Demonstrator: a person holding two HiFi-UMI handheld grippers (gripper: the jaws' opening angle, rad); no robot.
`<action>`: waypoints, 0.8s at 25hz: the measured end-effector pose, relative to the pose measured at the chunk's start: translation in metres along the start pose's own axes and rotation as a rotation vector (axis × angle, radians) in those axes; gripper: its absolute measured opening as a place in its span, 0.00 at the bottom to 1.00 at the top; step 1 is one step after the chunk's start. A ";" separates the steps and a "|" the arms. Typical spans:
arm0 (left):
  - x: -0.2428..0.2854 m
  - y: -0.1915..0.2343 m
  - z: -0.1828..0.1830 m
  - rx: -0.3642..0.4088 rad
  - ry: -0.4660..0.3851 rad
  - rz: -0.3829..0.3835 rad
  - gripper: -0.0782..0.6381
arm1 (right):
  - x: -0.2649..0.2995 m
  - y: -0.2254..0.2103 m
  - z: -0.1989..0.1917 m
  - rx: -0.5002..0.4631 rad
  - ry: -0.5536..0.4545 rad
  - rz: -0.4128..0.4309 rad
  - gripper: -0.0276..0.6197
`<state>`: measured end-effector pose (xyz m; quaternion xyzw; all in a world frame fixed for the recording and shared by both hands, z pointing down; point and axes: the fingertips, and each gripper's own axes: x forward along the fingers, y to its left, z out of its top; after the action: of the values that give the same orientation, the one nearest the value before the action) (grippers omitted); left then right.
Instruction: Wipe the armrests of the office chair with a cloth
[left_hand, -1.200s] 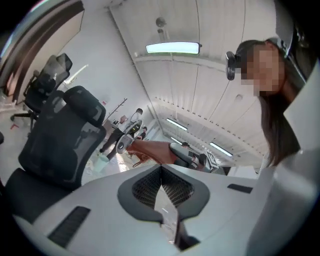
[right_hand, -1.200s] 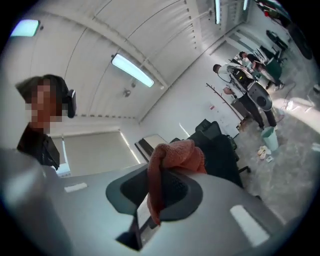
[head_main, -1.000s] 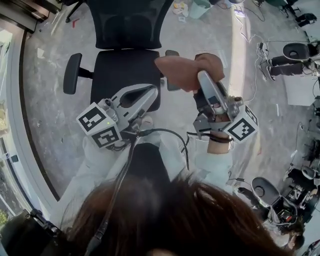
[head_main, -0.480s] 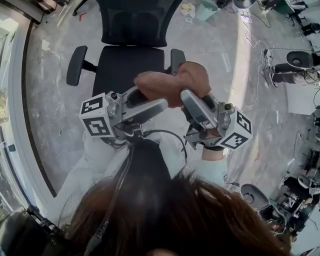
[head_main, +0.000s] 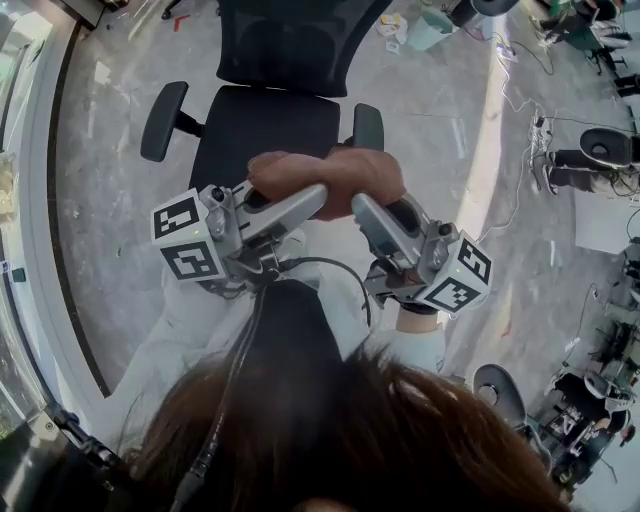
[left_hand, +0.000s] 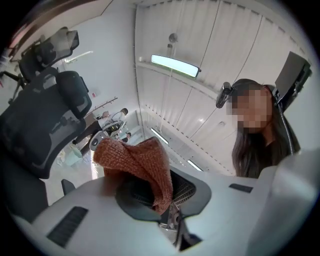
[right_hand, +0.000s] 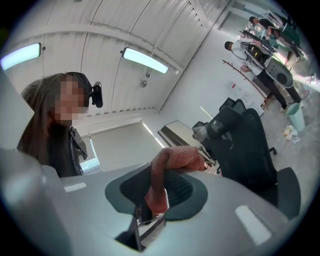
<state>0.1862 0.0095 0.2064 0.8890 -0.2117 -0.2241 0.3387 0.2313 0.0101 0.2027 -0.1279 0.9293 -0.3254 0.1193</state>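
A rust-brown knitted cloth (head_main: 330, 175) is bunched up between the two tools, in front of the black office chair (head_main: 265, 125), which stands on a pale polished floor (head_main: 110, 220). The left hand-held gripper (head_main: 305, 200) is closing its jaws with one end of the cloth between them. In the left gripper view a fold of the fabric drops into the narrow gap, and the pads already pinch it. The right hand-held gripper (head_main: 365, 212) has its jaws drawn together on the other end. In the right gripper view a strip of cloth rises out of the clamp and bends over towards the chair.

From the head view the cloth overlaps the front edge of the seat. It lies just below the armrest on that view's right (head_main: 367, 125) but appears apart from it. The other armrest (head_main: 165, 120) sticks out on the far side of the seat, well away from both tools. A dark cable (head_main: 240, 370) runs back from the left tool over the person's hair (head_main: 330, 440)
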 end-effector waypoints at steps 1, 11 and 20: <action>-0.003 0.002 0.004 0.009 -0.007 0.028 0.15 | -0.001 -0.004 0.001 0.001 0.008 -0.014 0.12; -0.166 0.056 0.057 0.105 -0.243 0.488 0.15 | 0.037 -0.058 -0.043 0.065 0.109 -0.061 0.13; -0.299 0.063 0.088 0.170 -0.333 0.737 0.15 | 0.120 -0.054 -0.094 -0.210 0.297 -0.181 0.05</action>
<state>-0.1181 0.0800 0.2680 0.7300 -0.5856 -0.2102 0.2828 0.0987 -0.0151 0.2917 -0.1734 0.9502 -0.2513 -0.0629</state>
